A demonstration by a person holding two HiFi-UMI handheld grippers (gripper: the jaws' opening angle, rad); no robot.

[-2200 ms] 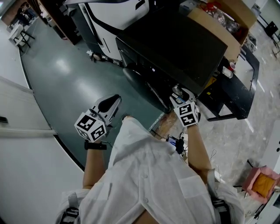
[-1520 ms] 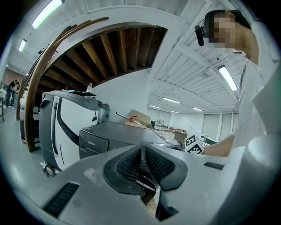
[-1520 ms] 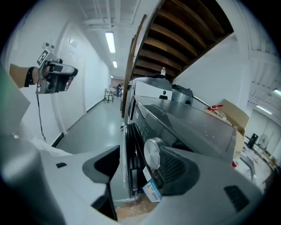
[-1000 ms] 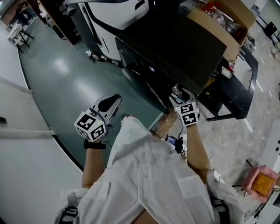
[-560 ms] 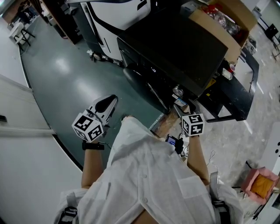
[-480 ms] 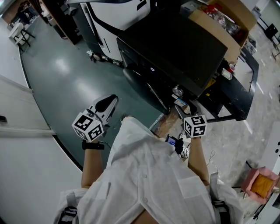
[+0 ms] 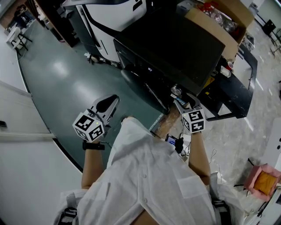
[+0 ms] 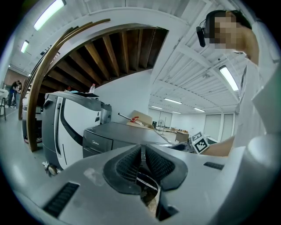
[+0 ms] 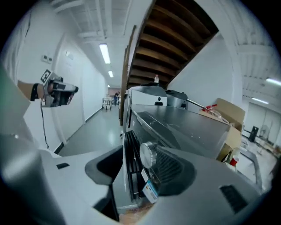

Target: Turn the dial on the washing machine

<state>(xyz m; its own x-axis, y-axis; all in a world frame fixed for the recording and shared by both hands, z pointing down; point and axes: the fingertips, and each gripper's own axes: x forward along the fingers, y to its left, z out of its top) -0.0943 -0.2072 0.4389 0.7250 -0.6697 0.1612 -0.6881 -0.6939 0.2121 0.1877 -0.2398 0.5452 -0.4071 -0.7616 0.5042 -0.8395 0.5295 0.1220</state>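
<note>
A cardboard box (image 7: 218,18) and a white appliance (image 7: 107,13) flank the dark washing machine (image 7: 175,44). Its silver dial (image 9: 148,154) juts level from the front panel's upper corner, face outward, between the released right tongs (image 9: 139,166), close to one pad. The left tongs (image 8: 141,154) are clenched on nothing, well apart.

The left gripper (image 7: 110,102) is held low with jaws pressed together, the right gripper (image 7: 184,102) reaches forward, jaws apart.
</note>
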